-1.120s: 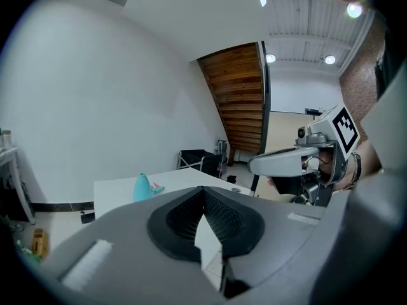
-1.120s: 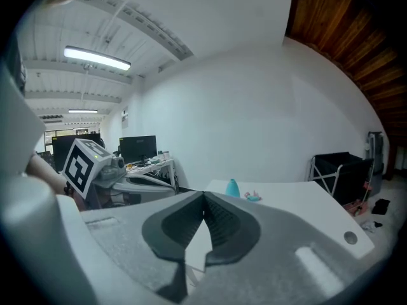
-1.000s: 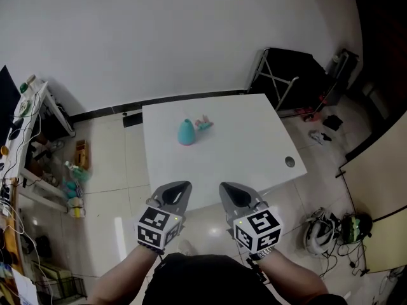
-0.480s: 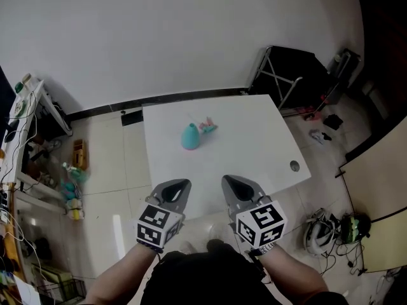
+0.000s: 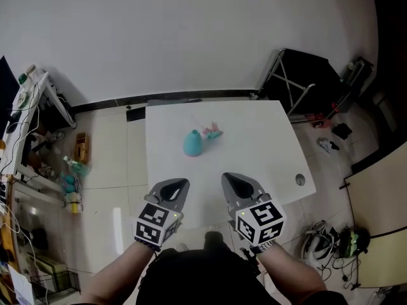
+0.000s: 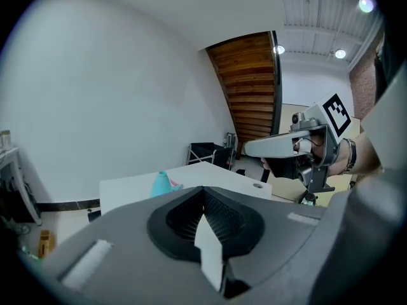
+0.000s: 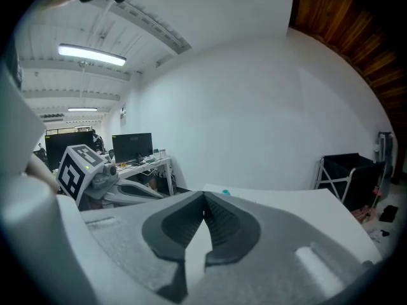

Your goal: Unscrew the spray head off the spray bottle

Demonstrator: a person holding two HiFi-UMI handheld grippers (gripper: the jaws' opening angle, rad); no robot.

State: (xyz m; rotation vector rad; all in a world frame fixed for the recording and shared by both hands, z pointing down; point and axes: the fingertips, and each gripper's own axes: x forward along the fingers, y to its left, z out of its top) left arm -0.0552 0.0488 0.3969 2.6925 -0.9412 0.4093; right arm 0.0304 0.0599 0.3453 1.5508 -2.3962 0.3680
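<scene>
My fingers [image 7: 168,227] are pressed shut on both the left gripper [image 5: 176,186] and the right gripper [image 5: 233,182], empty, side by side at the table's [image 5: 254,151] near edge. The teal spray bottle [image 5: 193,143], with its pink spray head [image 5: 213,132], sits well ahead, between their lines. I judge nothing is reachable yet.

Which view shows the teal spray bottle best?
The head view: the spray bottle shows whole on the white table. The left gripper view shows it small and far; the right gripper view only a teal speck.
</scene>
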